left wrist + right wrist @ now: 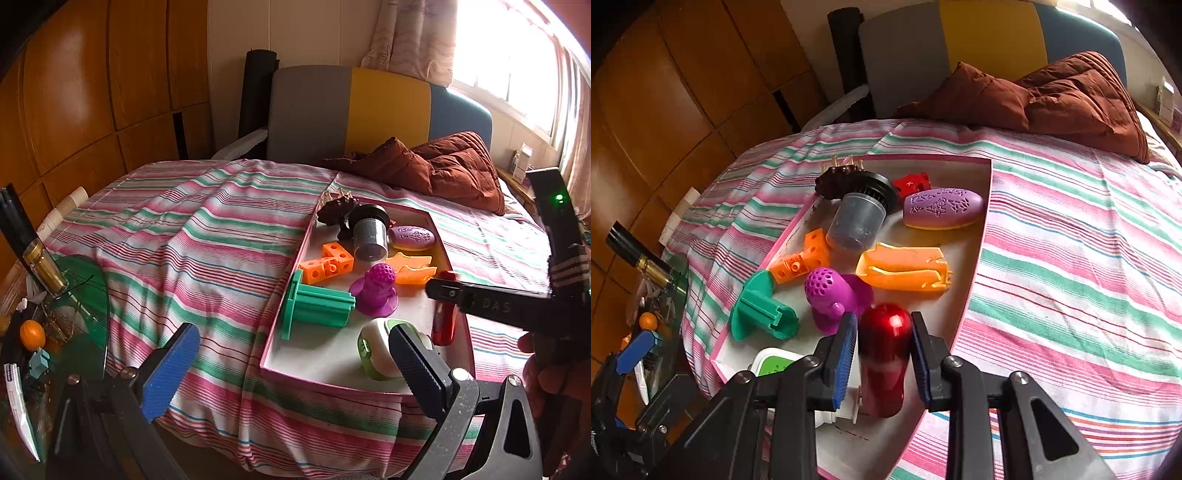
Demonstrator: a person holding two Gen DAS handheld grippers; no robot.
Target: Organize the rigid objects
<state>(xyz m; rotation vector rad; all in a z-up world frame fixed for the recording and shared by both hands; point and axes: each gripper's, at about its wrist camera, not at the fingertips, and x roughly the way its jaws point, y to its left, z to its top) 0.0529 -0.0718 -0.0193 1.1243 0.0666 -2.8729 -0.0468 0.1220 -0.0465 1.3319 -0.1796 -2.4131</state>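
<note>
Bed: pink, green and white striped sheet; brown quilt by the headboard; wooden wardrobe behind. Pink-rimmed tray holds plastic toys. Right hand-held gripper pinches a red capsule over the tray. Left hand-held gripper spread, empty.

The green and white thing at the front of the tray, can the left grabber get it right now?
Probably yes. The left gripper is open and empty, and the green and white thing lies near its right finger at the tray's front edge. Only the right gripper, holding the red bottle, crowds it.
</note>
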